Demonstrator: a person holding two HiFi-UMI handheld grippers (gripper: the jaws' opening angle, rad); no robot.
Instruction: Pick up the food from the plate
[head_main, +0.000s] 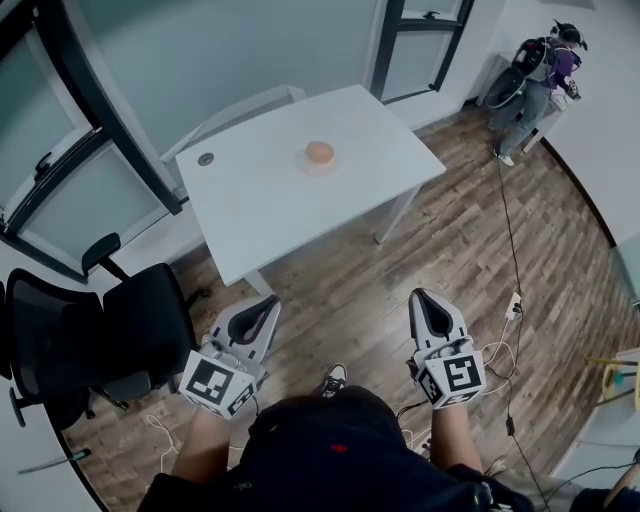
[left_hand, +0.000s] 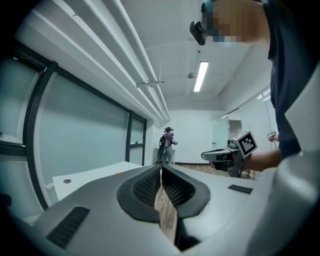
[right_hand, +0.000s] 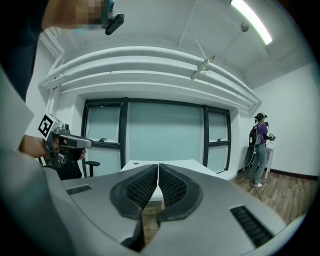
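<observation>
Seeing food (head_main: 320, 152) on plate (head_main: 321, 169) near middle of white table (head_main: 262, 200), well apart from left gripper (head_main: 266, 306) and right gripper (head_main: 421, 298), both held low over wood floor (head_main: 350, 275) before the table, each with jaws closed together and holding nothing.

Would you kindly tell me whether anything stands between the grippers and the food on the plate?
Nothing visible does. Only wooden floor and bare tabletop lie between the left gripper, the right gripper and the food on its plate. The office chair stands off to the left.
</observation>
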